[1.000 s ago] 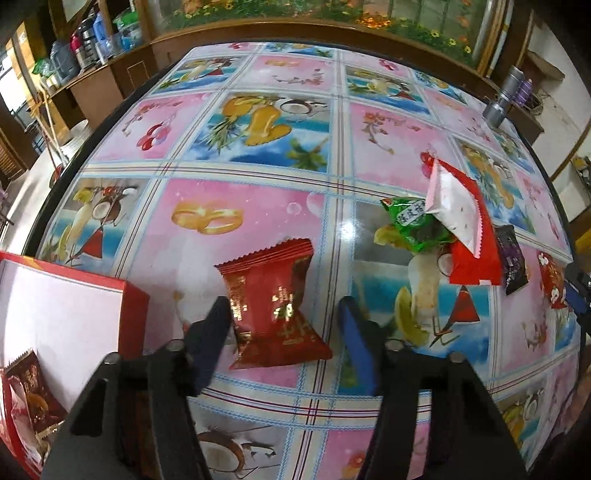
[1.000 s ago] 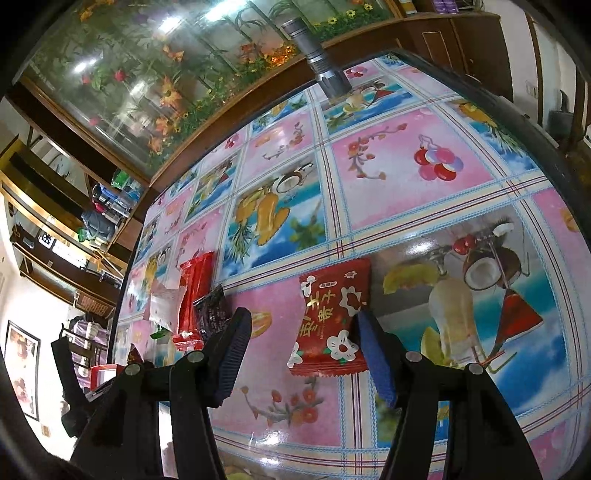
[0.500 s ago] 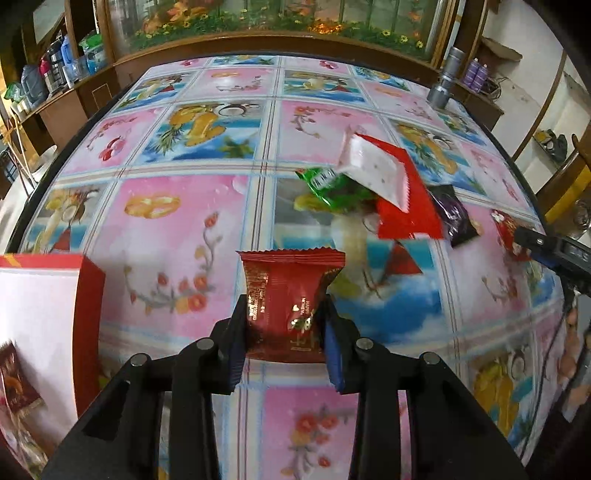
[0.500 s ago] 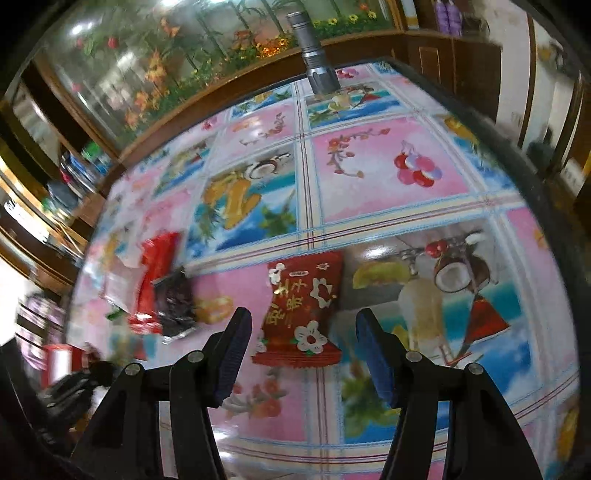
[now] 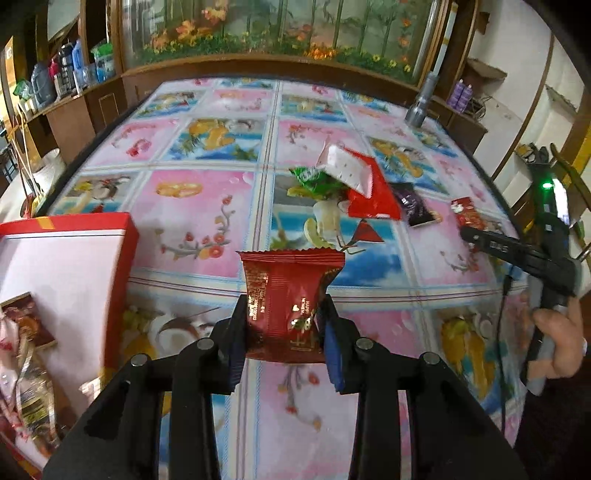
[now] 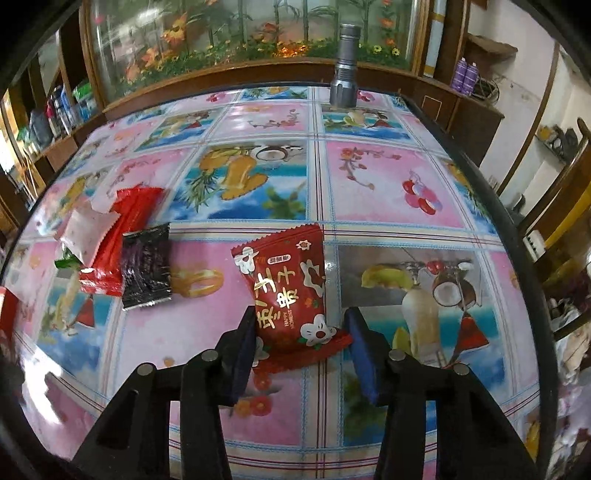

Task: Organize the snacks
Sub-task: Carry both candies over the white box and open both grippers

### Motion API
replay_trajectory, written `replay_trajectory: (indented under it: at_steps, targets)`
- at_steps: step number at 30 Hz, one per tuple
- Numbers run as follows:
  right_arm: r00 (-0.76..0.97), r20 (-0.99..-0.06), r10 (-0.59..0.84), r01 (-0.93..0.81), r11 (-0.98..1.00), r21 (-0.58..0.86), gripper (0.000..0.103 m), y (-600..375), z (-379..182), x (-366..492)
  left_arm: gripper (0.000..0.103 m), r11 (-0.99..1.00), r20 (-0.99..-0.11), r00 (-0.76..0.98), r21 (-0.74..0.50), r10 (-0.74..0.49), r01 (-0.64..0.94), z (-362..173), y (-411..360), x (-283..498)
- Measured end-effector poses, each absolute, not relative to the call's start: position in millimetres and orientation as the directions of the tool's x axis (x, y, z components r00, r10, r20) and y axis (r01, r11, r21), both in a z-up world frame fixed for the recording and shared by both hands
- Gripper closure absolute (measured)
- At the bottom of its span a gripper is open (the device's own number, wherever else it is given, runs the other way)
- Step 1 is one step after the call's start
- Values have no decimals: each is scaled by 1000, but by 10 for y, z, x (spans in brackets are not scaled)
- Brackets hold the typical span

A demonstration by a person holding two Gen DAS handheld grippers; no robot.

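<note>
Left gripper (image 5: 284, 325) jaws pinch dark-red crinkly foil snack packet (image 5: 286, 295) mid-body (light, slippery, crushable); right gripper (image 6: 301, 345) jaws open w/ flowered red foil pouch (image 6: 290, 291) between them.

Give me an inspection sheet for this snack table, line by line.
Surface: table under a glossy fruit-print cloth.
Job's things: dark red snack packet held by the left hand-held gripper; red flower-print packet flat on the cloth; red box at left with snacks inside.
Clutter: loose pile of wrappers; grey flashlight upright at the far edge.
Grippers: right hand-held gripper open, straddling the flower-print packet.
Cables: black cable hanging beside the right hand.
Surroundings: aquarium, wooden shelving.
</note>
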State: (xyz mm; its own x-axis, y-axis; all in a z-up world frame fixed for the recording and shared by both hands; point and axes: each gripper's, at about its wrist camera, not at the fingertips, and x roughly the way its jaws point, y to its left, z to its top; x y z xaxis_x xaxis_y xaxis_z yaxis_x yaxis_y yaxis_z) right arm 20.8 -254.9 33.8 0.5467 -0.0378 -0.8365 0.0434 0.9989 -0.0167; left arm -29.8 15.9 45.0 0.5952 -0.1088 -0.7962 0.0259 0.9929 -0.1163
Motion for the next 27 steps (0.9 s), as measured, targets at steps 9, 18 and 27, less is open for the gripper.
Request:
replay_trajectory:
  at_steps: [9,18,27]
  targets:
    - [643,-702,306,-54,933,357,56,-2376,733,-219,70,995,-731,678,-100,-81,11,804,582,-899]
    - [538,-585,608,-340,791,509,56,-1185,950,-664,70,995,-657,751,-17,64,-100,1011,1141,-1296]
    - [424,-609,670,-495,735,464,56,-85,1037,-1062,70,967,-629,751,2,200,-255,921,1807,-1514]
